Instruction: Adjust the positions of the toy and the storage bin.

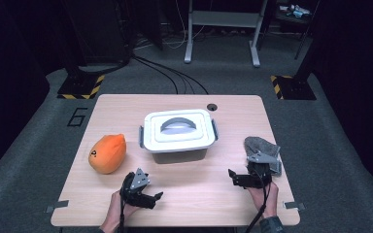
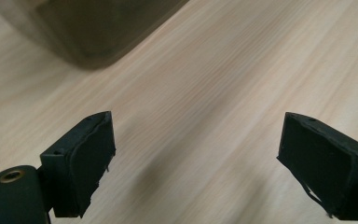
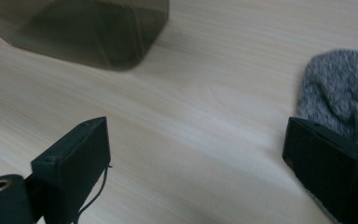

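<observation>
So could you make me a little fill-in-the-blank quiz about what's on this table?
1. The box in the middle of the table has a white ____ closed on top.
2. The soft thing left of the box is coloured ____.
3. The grey knitted cloth lies next to the ____ gripper.
4. The fingers of the left gripper stand ____, holding nothing.

Missing words: lid; orange; right; open

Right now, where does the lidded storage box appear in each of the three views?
High view: the storage box sits at table centre, lid on, handle on top.
Left gripper view: its dark translucent lower corner shows at upper left.
Right gripper view: its lower corner shows at upper left.
Shared landmark: the light wooden table.
</observation>
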Demonstrator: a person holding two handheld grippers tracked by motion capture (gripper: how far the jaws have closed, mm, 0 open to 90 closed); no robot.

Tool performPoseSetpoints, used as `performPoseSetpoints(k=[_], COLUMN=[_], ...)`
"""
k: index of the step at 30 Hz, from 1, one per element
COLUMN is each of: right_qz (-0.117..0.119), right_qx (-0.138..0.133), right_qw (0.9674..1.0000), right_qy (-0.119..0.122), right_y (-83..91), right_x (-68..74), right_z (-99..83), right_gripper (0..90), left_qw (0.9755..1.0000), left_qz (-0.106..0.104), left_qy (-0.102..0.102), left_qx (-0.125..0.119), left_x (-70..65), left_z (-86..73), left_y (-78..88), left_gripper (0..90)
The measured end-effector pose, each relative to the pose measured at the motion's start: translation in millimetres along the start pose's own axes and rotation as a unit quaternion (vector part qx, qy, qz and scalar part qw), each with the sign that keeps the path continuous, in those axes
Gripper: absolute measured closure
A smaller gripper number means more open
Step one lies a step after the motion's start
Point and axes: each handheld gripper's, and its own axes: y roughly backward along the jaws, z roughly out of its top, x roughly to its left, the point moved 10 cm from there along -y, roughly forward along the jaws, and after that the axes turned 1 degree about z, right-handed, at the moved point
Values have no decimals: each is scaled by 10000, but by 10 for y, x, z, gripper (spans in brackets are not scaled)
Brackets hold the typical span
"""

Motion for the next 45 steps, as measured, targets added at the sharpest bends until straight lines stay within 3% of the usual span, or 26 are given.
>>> performPoseSetpoints(k=[7,11,17,29,34,45], right_qz=[55,197,200,281,457,415], right_qx=[-138,-197,-176,-221,-146,115], right_qw=[9999,9996,9996,9991,9984,9985], right_qy=[47,-72,-40,-207,-282,-335], right_y=[-83,-160,-299,-594,-710,-930], right_x=[1,-25,-60,-125,-73,-51], right_z=[429,632,893,1219,1339,1417], right_gripper=[160,218,305,546,611,751], left_qw=[9997,9997,9997,9997,9997,9997], left_qz=[59,58,6,4,20,19], left_qy=[104,109,172,158,180,180], left_qx=[189,211,201,192,188,187], left_x=[99,131,158,155,153,152], left_z=[-119,-116,-127,-127,-125,-125], left_y=[-86,-90,-86,-85,-86,-86], left_gripper=[105,105,105,106,107,107])
